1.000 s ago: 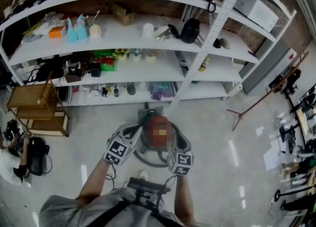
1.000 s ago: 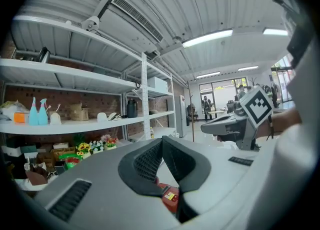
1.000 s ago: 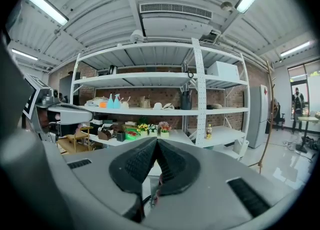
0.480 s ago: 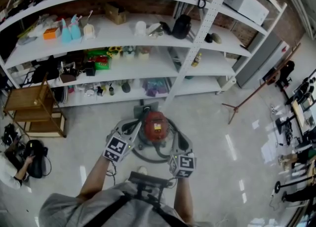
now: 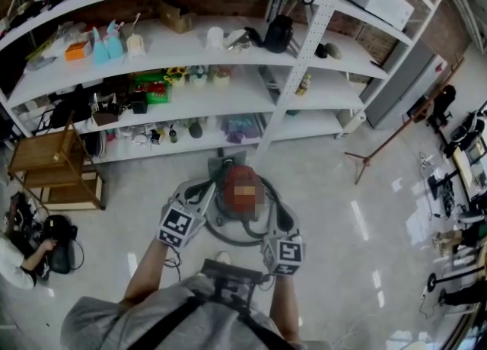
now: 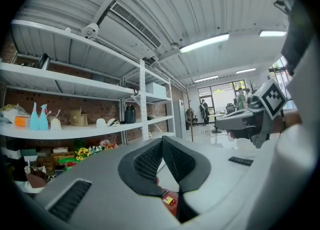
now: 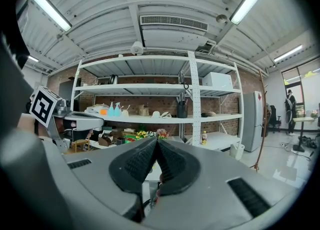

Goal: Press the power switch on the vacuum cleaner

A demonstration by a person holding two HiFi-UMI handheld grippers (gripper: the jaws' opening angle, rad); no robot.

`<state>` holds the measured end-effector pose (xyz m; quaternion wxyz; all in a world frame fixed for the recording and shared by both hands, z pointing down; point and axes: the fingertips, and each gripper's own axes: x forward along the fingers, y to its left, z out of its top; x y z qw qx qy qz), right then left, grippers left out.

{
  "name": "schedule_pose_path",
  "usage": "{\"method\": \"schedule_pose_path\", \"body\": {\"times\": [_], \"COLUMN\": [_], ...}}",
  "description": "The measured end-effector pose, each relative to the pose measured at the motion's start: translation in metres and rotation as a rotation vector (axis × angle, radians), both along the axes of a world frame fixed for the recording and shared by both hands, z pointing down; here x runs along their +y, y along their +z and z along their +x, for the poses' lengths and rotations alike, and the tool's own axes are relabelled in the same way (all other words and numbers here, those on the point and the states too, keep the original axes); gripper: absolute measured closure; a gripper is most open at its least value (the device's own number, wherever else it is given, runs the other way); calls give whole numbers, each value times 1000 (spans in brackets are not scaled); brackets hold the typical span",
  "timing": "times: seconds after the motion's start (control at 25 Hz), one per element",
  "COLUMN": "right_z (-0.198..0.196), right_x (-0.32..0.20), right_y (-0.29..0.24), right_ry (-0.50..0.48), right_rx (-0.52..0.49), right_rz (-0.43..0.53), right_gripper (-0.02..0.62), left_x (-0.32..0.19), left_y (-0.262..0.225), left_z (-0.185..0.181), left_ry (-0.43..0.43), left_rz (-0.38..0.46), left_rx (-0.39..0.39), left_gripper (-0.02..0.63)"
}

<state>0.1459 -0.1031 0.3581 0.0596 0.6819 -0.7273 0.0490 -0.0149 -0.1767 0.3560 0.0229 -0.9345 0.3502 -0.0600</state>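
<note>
Left jaws: the pads of your left gripper (image 6: 162,141) meet at the tips with nothing clamped. Through the slot beneath them shows a sliver of the red vacuum cleaner (image 6: 169,200).
Right jaws: your right gripper (image 7: 156,142) is likewise closed tip to tip and empty.
Gripper placing: in the head view the left gripper (image 5: 204,192) hangs at the canister's 8 o'clock and the right gripper (image 5: 274,215) at its 4 o'clock. Both are above it, and I see neither touching it.
Vacuum cleaner: the red canister (image 5: 242,175) sits on the floor at your 12 o'clock, between the two tips.
Power switch: you cannot pick it out here, because the top of the housing is masked in the head view.
Stage: this fits tips poised over the switch as well as tips lifted off it after a press. Nothing shows whether the motor runs.
Pressing well: closed tips make one blunt point, which I judge right for a button. A straight-down push suits best, since a slanted one may slide the canister on this smooth floor.
Hose: the dark hose (image 5: 228,240) loops at the canister's 6 o'clock, between it and your feet, so mind your step.
Behind: the white shelving rack (image 5: 304,59) stands at 12 o'clock, with its upright post near the canister's 1 o'clock.
Sides: the wooden stand (image 5: 46,160) is at 10 o'clock, a seated person (image 5: 19,253) at 8 o'clock and a pole on tripod (image 5: 380,160) at 2 o'clock, all well apart.
</note>
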Motion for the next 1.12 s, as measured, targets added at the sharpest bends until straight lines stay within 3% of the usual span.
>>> {"method": "schedule_pose_path", "body": {"times": [1.12], "right_z": [-1], "right_x": [-7], "right_y": [9], "right_ry": [-26], "right_rx": [-1], "right_rz": [-18], "right_gripper": [586], "left_x": [-5], "left_y": [3], "left_z": [2], "left_ry": [2], "left_rz": [-10], "left_rx": [-7], "left_gripper": [600]}}
